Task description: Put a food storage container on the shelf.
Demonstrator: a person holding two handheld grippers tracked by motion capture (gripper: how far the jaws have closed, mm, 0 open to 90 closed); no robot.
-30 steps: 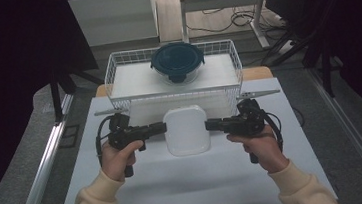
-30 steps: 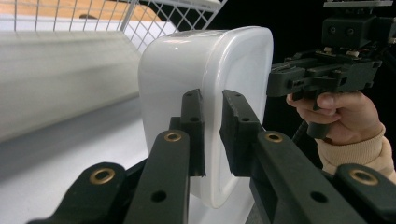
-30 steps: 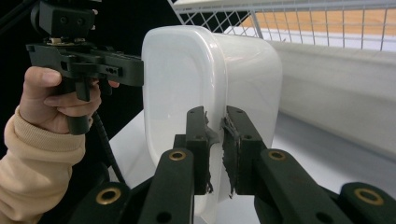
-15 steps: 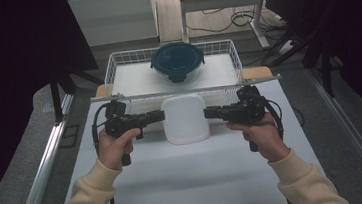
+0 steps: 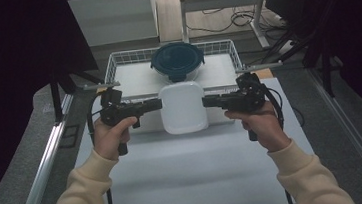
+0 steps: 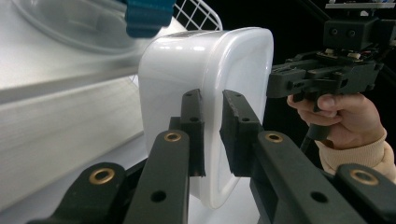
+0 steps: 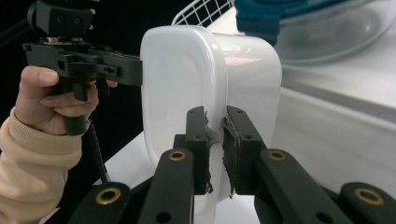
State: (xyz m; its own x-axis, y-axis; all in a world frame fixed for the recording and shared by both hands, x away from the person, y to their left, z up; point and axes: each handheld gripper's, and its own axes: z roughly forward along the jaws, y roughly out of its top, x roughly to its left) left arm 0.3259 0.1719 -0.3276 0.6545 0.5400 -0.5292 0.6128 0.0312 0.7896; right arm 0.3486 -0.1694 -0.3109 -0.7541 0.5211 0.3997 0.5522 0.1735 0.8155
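The left claw (image 5: pixel 158 103), held level in the person's left hand (image 5: pixel 113 137), is clamped on the left rim of a white, rounded-rectangular plastic container (image 5: pixel 183 107). In the left gripper view its two black jaws pinch the thin rim flange between them, with the container (image 6: pixel 205 93) hanging edge-on beyond. A pinch on the flange gives a firm hold on a thing too wide for either claw to span, which is judged to be why each takes one side.

The container hangs clear above the white tabletop (image 5: pixel 191 176), between the two claws and just in front of the near wall of a white wire basket (image 5: pixel 115 63). Its broad flat face turns up toward the high camera; whether that face is a lid or a base cannot be told.

Inside the basket sits a round clear bowl with a dark blue clip-on lid (image 5: pixel 177 61), just behind the container. The bowl takes the basket's middle, while bare basket floor shows to its left, to its right and in front of it.

The right claw (image 5: pixel 205 101), in the right hand (image 5: pixel 259 127), is clamped likewise on the opposite rim; the right gripper view shows its jaws closed on the flange (image 7: pixel 215 126). The two grips mirror each other, so the load is judged balanced and level.

The near basket wall is the edge to clear; the tabletop in front lies bare.
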